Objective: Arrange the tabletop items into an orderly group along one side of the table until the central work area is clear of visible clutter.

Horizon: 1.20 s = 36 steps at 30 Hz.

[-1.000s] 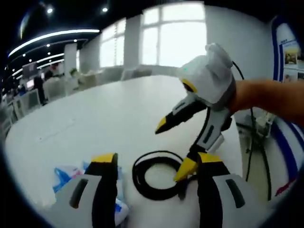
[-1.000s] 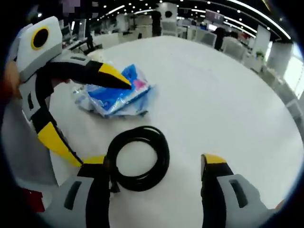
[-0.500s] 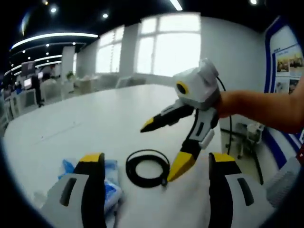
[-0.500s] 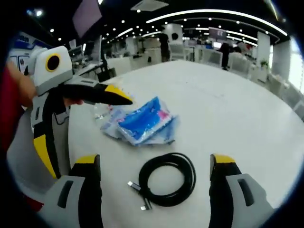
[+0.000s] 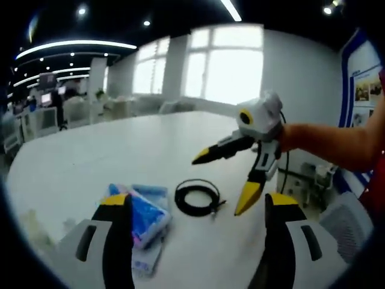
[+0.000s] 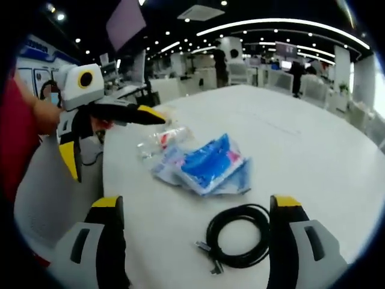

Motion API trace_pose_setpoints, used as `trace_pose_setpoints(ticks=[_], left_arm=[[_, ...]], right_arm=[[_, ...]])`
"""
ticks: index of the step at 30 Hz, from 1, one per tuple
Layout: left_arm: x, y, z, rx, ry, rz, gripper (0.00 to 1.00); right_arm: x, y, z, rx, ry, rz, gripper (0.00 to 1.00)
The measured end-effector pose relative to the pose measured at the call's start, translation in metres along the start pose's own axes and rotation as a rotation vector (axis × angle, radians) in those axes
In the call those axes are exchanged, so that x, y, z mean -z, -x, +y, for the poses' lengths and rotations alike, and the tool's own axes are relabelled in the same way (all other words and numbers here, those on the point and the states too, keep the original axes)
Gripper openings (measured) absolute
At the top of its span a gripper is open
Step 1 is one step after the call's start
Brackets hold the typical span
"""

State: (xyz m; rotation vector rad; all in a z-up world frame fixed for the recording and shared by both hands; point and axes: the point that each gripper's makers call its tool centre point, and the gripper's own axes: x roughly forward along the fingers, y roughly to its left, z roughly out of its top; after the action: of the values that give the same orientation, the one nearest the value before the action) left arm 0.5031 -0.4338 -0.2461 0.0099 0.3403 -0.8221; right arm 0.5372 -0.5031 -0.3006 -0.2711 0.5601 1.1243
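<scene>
White table [image 6: 313,150]: cable coil [image 6: 237,244] between right hand-held gripper [image 6: 195,208] jaws

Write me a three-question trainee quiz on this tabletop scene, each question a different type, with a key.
1. True or false: the coiled black cable rests on top of the blue-and-white plastic packet.
2. Multiple choice: what state are both grippers' jaws in? A) shut on the cable B) open and holding nothing C) shut on the packet
3. Fill in: beyond the packet, near the left gripper, a crumpled ____ plastic wrapper lies on the round white table.

Key: 1. False; the cable lies beside the packet, apart from it. 2. B; the right gripper is spread wide too. 3. clear.
</scene>
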Motion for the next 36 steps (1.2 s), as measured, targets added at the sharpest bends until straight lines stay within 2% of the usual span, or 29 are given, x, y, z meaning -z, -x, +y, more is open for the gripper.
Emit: trace_pose_setpoints(ticks=[12,22,29,36], left_arm=[[0.003,0.068,0.043,-0.137,0.034,-0.035,0.86],[0.014,0.119,0.078,-0.234,0.050,-0.036,0.85],[0.020,0.142,0.096,-0.289,0.075,-0.035,0.84],[0.022,0.147,0.105,-0.319,0.082,-0.027,0.83]], right_arm=[[-0.027,-0.029,0.034,-0.062,0.049,-0.002,0.99],[-0.055,-0.066,0.064,-0.127,0.101,0.005,0.99],[-0.072,-0.091,0.081,-0.171,0.134,0.016,0.99],[-0.081,-0.109,0.095,-0.209,0.163,0.029,0.99]])
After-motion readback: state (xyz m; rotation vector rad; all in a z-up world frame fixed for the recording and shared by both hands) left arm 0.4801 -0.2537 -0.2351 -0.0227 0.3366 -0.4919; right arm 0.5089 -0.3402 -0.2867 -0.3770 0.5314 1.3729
